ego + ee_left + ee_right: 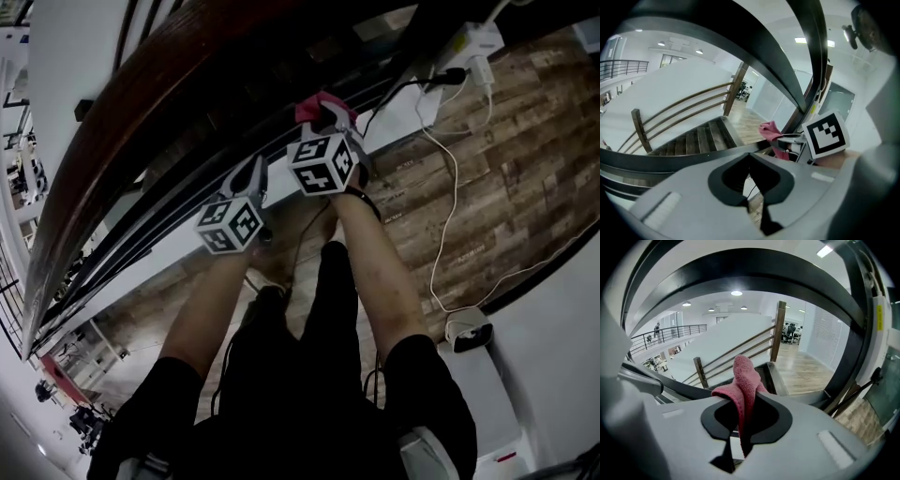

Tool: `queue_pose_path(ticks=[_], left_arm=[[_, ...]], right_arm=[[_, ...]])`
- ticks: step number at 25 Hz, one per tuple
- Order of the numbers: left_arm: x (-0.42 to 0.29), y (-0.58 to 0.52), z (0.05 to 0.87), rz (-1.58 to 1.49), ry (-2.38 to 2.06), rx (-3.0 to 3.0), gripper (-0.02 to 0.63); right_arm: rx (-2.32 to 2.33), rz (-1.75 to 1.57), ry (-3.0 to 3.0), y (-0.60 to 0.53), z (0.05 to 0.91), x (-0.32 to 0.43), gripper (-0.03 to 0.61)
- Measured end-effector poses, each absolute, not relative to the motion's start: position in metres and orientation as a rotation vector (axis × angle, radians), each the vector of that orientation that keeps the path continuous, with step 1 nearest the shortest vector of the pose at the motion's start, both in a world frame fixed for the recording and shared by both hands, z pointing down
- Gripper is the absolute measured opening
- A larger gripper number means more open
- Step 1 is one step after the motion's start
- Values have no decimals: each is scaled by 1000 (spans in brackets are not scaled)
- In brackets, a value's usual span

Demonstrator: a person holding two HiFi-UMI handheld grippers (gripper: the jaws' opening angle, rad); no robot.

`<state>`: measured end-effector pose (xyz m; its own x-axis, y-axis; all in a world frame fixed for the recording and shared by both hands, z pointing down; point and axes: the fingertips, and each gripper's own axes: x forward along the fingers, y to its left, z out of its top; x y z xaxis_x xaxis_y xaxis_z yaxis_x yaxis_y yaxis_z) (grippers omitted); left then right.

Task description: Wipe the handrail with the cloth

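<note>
The handrail (pixel 131 131) is a broad dark brown wooden band running from lower left to upper right, with black bars under it. My right gripper (pixel 328 120) is shut on a pink cloth (pixel 314 108), which sticks up from the jaws close under the rail. In the right gripper view the cloth (pixel 744 378) is folded between the jaws of the right gripper (pixel 739 430). My left gripper (pixel 247 180) sits lower left of it, near the black bars. In its own view the left gripper (pixel 750 185) is shut on nothing, and the cloth (pixel 769 130) shows ahead.
A wooden floor (pixel 525 159) lies below, with a white power adapter (pixel 473 42), white cables (pixel 450 216) and a small white device (pixel 466 330). The person's legs (pixel 356 281) stand close to the railing. A staircase with wooden rails (pixel 740 355) lies beyond.
</note>
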<state>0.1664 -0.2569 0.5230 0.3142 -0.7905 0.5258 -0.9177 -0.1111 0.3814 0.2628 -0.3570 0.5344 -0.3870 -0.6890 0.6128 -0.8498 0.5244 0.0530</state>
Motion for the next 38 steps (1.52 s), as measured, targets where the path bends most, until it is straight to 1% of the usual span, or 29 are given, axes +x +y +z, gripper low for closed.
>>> queue_pose_path(ticks=[11,24,38], left_arm=[[130,-231,525,249,-1525,1931,-1],[69,-197,514,242,-1598,1906,0],[30,-169,515,195,-1638,1875,-2]], right_arm=[[1227,394,-2189,-338,539,233,43],[1183,387,-2174,-316,541,195,43],[1122,336,-2177,-286,541,144,43]])
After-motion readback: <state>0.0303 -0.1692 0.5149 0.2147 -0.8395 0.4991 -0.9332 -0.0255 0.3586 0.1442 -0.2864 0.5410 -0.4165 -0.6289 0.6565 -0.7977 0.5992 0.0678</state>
